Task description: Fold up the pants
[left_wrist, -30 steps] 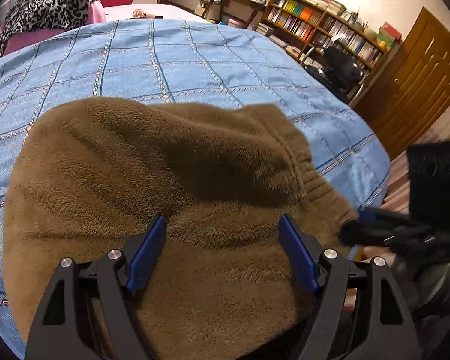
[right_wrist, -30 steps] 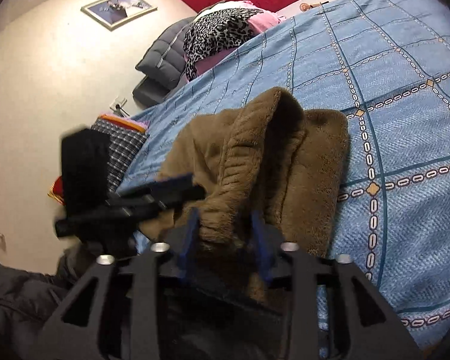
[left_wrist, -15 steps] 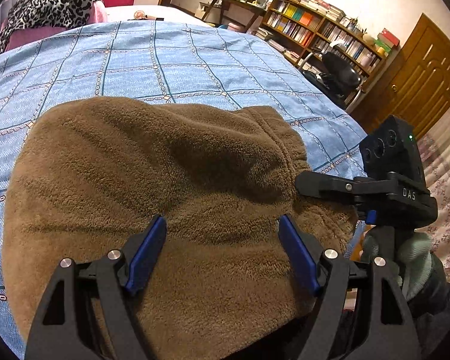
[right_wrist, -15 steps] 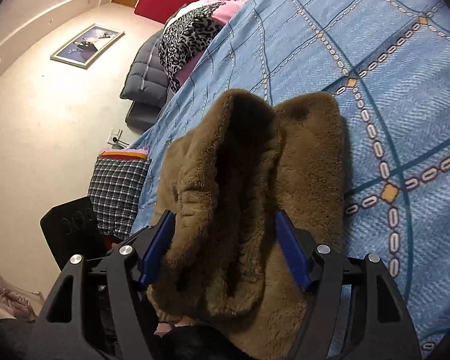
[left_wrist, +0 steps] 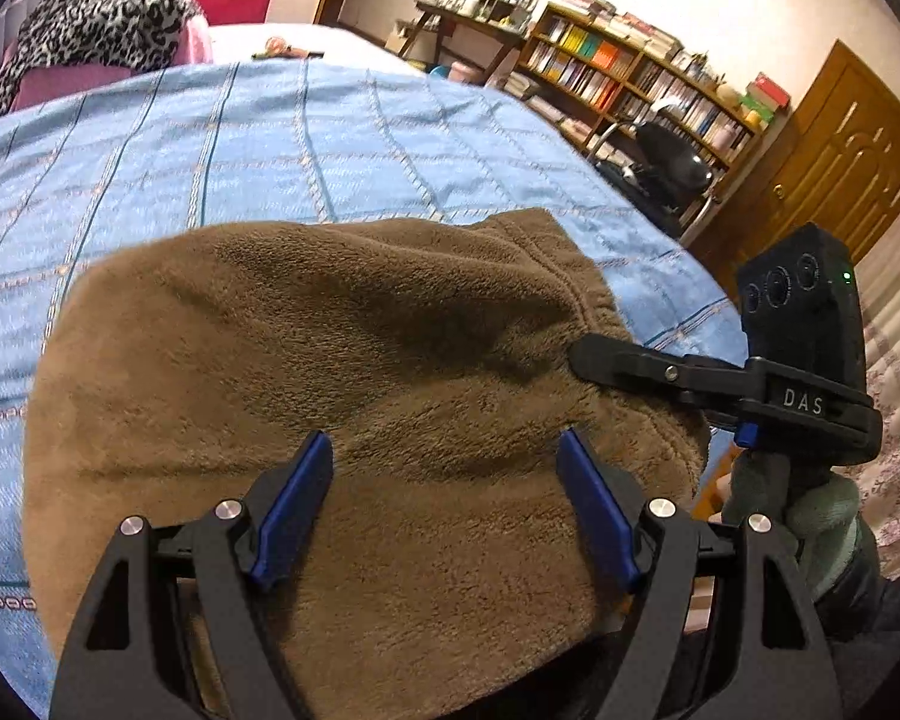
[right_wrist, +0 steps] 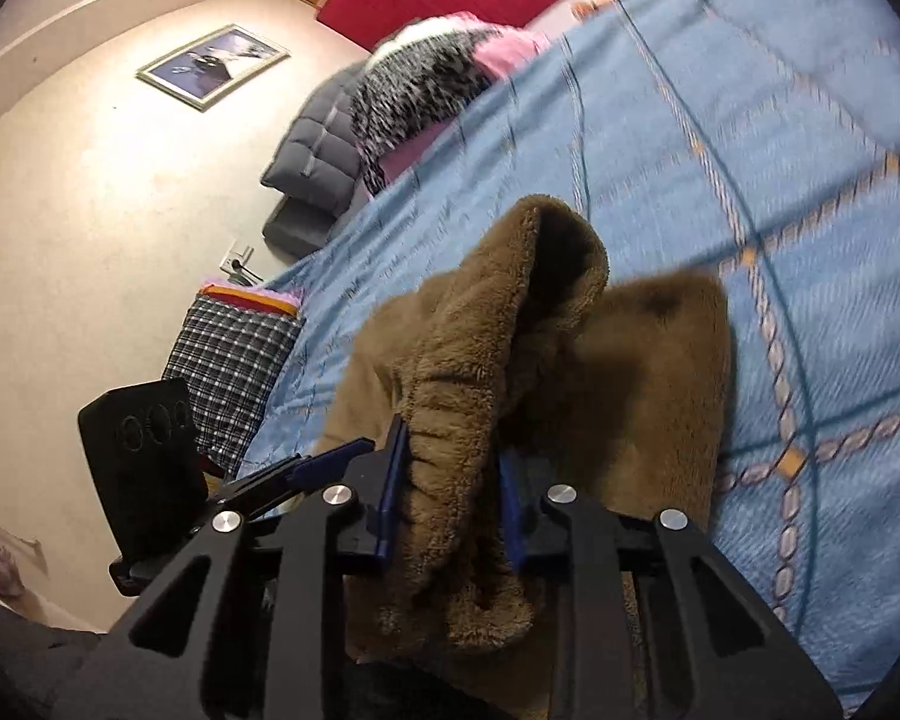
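The brown fleece pants (left_wrist: 342,372) lie in a folded heap on the blue bedspread (left_wrist: 270,138) near the bed's near edge. My left gripper (left_wrist: 444,504) is open above the pants, its blue pads wide apart and holding nothing. My right gripper (right_wrist: 450,486) is shut on a raised fold of the pants (right_wrist: 510,324) at the elastic waistband, which stands up between the pads. The right gripper also shows in the left wrist view (left_wrist: 588,357), at the right edge of the pants.
A leopard-print garment on pink cloth (left_wrist: 90,24) lies at the far end of the bed. A bookshelf (left_wrist: 642,78), an office chair (left_wrist: 666,162) and a wooden door (left_wrist: 828,168) stand to the right. A plaid cushion (right_wrist: 228,372) sits by the bed's left side.
My right gripper was shut on the waistband, opened half a second ago, and has shut on the raised fold again. My left gripper has stayed open above the pants.
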The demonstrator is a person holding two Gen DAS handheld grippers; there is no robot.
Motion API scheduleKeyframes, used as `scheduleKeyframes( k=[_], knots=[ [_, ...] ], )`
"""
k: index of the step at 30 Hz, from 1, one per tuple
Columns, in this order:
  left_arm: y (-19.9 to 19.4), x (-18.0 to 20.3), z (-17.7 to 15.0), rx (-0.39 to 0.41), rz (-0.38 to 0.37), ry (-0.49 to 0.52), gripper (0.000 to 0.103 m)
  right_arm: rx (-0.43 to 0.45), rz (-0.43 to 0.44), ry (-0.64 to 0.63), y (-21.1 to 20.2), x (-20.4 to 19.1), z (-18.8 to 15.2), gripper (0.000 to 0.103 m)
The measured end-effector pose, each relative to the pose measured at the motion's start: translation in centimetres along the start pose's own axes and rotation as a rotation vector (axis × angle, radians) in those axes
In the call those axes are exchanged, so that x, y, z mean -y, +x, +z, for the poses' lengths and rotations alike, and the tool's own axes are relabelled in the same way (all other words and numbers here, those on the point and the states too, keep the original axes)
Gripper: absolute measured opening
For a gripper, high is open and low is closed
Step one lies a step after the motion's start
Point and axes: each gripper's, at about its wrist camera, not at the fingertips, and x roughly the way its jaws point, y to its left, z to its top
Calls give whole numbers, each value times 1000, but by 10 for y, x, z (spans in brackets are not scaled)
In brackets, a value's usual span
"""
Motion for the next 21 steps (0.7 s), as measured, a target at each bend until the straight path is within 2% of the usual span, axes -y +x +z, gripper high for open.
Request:
scheduleKeyframes(
  k=[5,9,12,15,19,21],
  knots=[
    [0,11,2,2,-21,38,81,57,-56,23,-30,13,-1,27],
    [15,0,-11,-61,-2,25,81,1,-104,111,-18,46,-20,27],
    [17,-6,-21,-75,10,40,81,-6,-83,136,-11,56,-28,29],
    [11,-5,-24,-66,23,68,81,0,-107,78,-16,48,-22,34],
    [-2,-11,-18,-30,33,44,81,49,-236,-76,-27,24,-12,36],
    [-10,-18,-16,-12,41,16,81,98,-287,-144,-31,10,-8,41]
  ],
)
